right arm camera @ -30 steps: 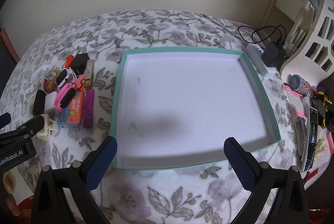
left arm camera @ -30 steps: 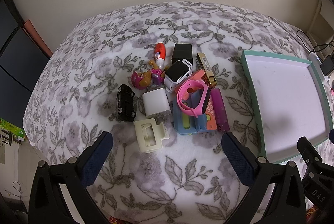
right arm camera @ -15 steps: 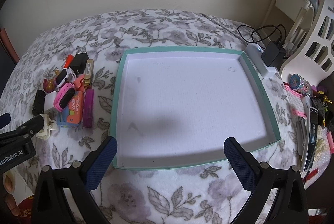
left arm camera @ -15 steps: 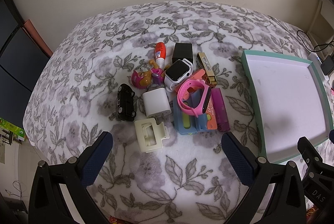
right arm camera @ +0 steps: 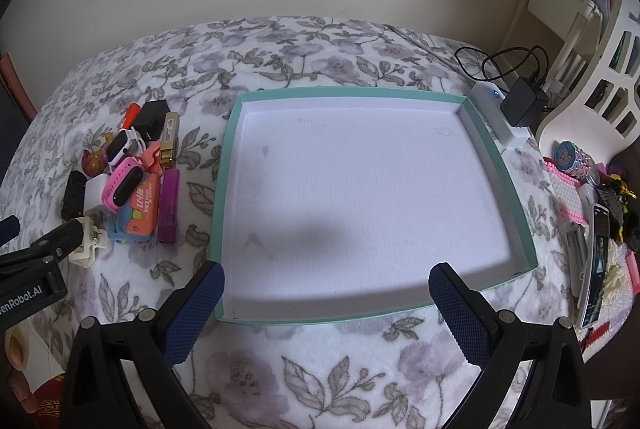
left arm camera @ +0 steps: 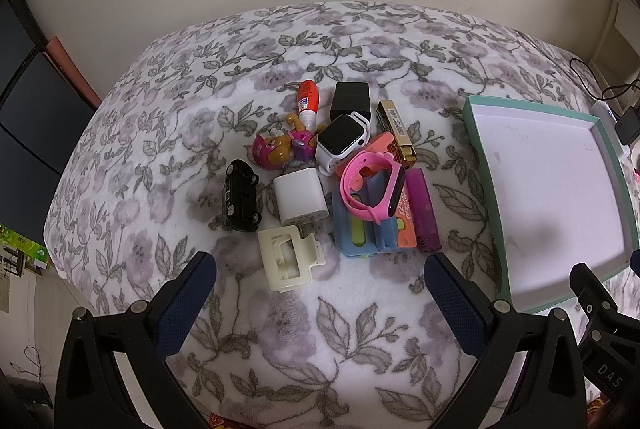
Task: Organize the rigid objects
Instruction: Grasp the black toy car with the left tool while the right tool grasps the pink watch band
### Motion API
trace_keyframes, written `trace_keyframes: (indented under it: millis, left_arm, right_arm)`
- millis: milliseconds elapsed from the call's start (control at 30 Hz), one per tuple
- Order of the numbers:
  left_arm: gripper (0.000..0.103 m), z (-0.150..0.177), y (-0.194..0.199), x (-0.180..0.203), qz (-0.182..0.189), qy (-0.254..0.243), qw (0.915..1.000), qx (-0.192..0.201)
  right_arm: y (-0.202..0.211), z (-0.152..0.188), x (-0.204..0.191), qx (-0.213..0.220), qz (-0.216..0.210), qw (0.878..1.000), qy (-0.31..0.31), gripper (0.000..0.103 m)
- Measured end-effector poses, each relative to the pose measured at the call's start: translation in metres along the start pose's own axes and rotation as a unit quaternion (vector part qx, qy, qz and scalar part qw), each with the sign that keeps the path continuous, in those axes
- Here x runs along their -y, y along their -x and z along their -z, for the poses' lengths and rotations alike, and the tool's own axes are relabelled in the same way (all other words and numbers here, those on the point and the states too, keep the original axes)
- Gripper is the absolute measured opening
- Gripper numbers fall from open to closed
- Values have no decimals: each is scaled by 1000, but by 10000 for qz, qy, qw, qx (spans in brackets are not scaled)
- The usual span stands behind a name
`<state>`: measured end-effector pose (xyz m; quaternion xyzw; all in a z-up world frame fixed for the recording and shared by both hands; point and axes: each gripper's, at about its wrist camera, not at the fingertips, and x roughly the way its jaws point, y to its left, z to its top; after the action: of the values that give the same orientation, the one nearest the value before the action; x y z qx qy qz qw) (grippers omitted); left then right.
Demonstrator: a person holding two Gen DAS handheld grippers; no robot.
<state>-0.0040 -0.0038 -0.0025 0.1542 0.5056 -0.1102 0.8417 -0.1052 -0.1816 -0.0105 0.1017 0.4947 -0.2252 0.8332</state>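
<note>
A pile of small objects lies on the floral blanket: a cream hair clip [left arm camera: 286,261], a white charger cube [left arm camera: 300,200], a black toy car [left arm camera: 241,196], a pink watch band [left arm camera: 374,195], a white smartwatch [left arm camera: 342,141], a purple lighter [left arm camera: 424,215], a gold harmonica [left arm camera: 396,131], a black box [left arm camera: 351,100] and a glue bottle [left arm camera: 307,101]. My left gripper [left arm camera: 320,279] is open and empty, just in front of the hair clip. My right gripper [right arm camera: 326,289] is open and empty over the near edge of the empty teal-rimmed tray [right arm camera: 228,157].
The tray's left rim [left arm camera: 482,173] lies right of the pile. A power strip with a black adapter [right arm camera: 520,103] sits behind the tray. Clutter with a phone [right arm camera: 596,261] lines the right edge. A wall stands behind the bed.
</note>
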Motion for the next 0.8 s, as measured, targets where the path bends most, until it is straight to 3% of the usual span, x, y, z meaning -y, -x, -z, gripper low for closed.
trace_keyframes:
  millis: [233,333,533,800]
  left_arm:
    - [103,0,1,-5,48,126,9999,29]
    - [103,0,-2,-26,141,455,9989,-18]
    - [103,-7,-18,-69,-8,865,9959,-263]
    - [103,-19,-48,-112,34,1217,9910,-551]
  right_arm:
    - [1,1,-3,119,-167,9998,67,103]
    - [4,-2,-16,241,-482,9982,256,103]
    - [-2,-12,-46,63,-1008,9940,412,103]
    - [-15,-43,-89,-59,-1317,9901,473,103]
